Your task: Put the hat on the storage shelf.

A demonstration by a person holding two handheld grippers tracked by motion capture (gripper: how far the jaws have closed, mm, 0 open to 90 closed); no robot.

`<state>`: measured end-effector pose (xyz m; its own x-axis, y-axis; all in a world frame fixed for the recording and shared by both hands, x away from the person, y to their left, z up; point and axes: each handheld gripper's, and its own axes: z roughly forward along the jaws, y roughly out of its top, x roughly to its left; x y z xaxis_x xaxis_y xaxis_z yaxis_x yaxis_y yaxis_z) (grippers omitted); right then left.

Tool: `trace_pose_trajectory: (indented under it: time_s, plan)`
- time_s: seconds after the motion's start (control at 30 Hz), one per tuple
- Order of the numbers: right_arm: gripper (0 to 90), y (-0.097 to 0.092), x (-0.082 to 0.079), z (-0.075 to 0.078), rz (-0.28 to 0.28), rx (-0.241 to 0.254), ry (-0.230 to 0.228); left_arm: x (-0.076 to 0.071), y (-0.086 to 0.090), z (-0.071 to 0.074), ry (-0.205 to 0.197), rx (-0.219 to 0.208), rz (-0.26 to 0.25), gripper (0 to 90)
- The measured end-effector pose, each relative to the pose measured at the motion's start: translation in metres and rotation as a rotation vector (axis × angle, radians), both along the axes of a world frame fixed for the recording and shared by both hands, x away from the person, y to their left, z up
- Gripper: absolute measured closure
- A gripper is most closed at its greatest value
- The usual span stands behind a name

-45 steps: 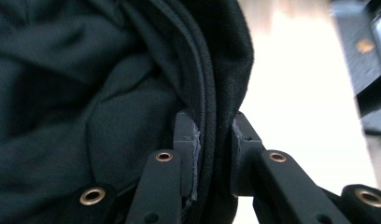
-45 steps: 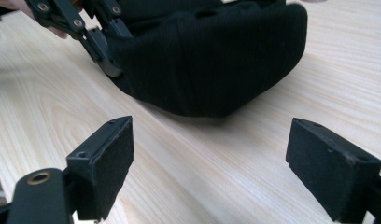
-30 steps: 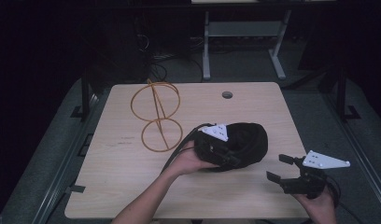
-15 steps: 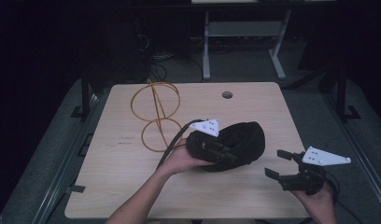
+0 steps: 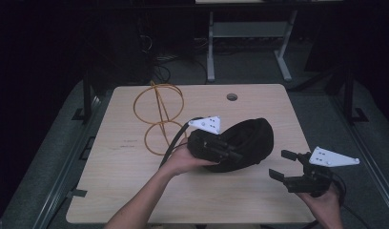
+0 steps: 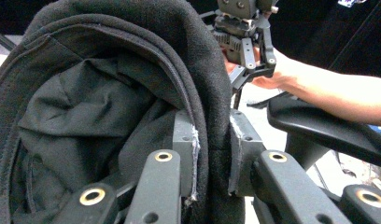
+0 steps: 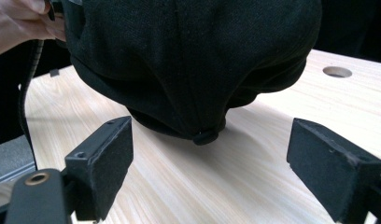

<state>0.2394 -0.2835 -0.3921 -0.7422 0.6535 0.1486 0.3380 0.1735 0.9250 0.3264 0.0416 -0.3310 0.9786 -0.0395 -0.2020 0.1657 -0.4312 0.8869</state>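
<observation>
A black cloth cap (image 5: 245, 143) is held up near the middle of the wooden table (image 5: 116, 191). My left gripper (image 5: 230, 153) is shut on the cap's rim; in the left gripper view the cap (image 6: 109, 93) has its rim pinched between the two pads (image 6: 185, 149), with its lining showing to the left. My right gripper (image 5: 284, 164) stands open near the table's right front edge, apart from the cap. In the right gripper view the cap's crown (image 7: 193, 56) with its top button hangs just above the table, beyond the wide-apart fingers (image 7: 104, 163).
An orange wire stand of two hoops (image 5: 159, 117) stands at the back left of the table. A round cable hole (image 5: 232, 97) lies at the back. The left gripper's cable (image 5: 176, 138) trails past the stand. Metal desk legs (image 5: 210, 43) stand beyond the table.
My left gripper has drawn the cap slightly left and toward the person, tilting it. My right gripper has stayed open and shifted a little closer to the cap.
</observation>
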Motion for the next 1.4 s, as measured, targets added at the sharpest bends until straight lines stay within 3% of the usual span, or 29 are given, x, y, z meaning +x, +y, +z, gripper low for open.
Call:
trace_pose_trajectory:
  time_s: [0.53, 0.77, 0.83, 0.87, 0.9, 1.2, 1.4]
  plan:
    - [16.9, 0.017, 0.019, 0.016, 0.018, 0.030, -0.053, -0.002, 0.000, 0.018, -0.014, -0.044, -0.040, 75.9]
    - [57.0, 0.025, 0.027, 0.023, 0.070, 0.042, -0.070, -0.002, 0.001, 0.022, -0.023, -0.058, -0.044, 75.9]
    - [69.2, 0.028, 0.027, 0.026, 0.068, 0.018, -0.077, -0.001, 0.001, 0.022, -0.018, -0.066, -0.039, 75.8]
    - [69.2, 0.028, 0.027, 0.026, 0.068, 0.018, -0.077, -0.001, 0.001, 0.022, -0.018, -0.066, -0.039, 75.8]
    - [80.3, 0.031, 0.027, 0.031, 0.050, -0.016, -0.091, 0.001, 0.001, 0.021, -0.009, -0.069, -0.040, 75.6]
    - [85.8, 0.032, 0.032, 0.047, 0.038, -0.029, -0.086, 0.009, 0.007, 0.018, -0.015, -0.069, -0.005, 70.6]
    - [86.2, 0.038, 0.037, 0.065, 0.046, -0.050, -0.085, 0.013, 0.016, 0.020, -0.058, -0.021, 0.058, 63.3]
